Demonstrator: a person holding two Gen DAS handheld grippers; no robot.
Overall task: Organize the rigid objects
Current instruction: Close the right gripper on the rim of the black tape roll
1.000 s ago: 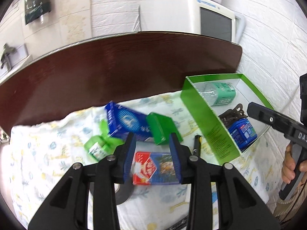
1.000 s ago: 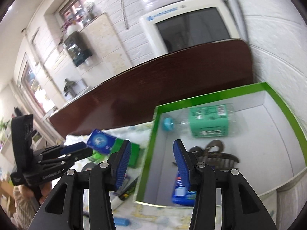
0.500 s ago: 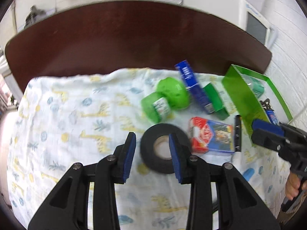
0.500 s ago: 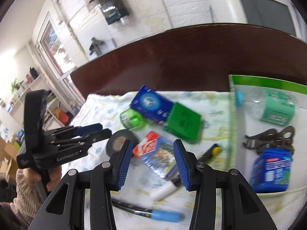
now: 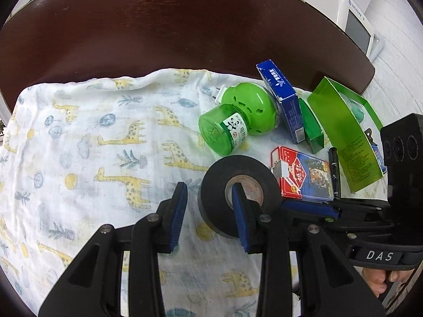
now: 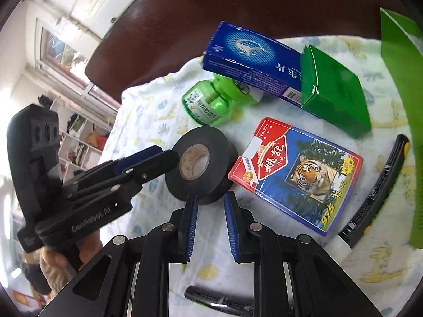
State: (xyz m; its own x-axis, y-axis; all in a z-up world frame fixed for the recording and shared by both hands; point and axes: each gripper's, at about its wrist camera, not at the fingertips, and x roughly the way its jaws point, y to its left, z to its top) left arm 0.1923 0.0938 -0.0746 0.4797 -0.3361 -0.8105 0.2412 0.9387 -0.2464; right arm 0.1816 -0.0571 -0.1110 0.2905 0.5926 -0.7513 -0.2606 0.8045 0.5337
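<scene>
So the left gripper (image 5: 210, 206) is straddling the black tape roll (image 5: 239, 194): one finger is sitting inside the core, the other outside the wall, and there's a gap on the outer side, so it's open and not pinching yet. The right gripper (image 6: 210, 218) has just been closing; its jaws are hanging narrow at the roll's near edge with nothing between them, though I can't quite tell if the tips are touching it. The roll is lying flat on the giraffe cloth (image 5: 92, 145), just left of the tiger card pack (image 6: 296, 174). The green plug-in bottle (image 5: 238, 121) is lying just beyond it, and the blue box (image 6: 251, 60) and green box (image 6: 333, 92) are sitting farther back, beside the green bin (image 5: 341, 132) on the right.
</scene>
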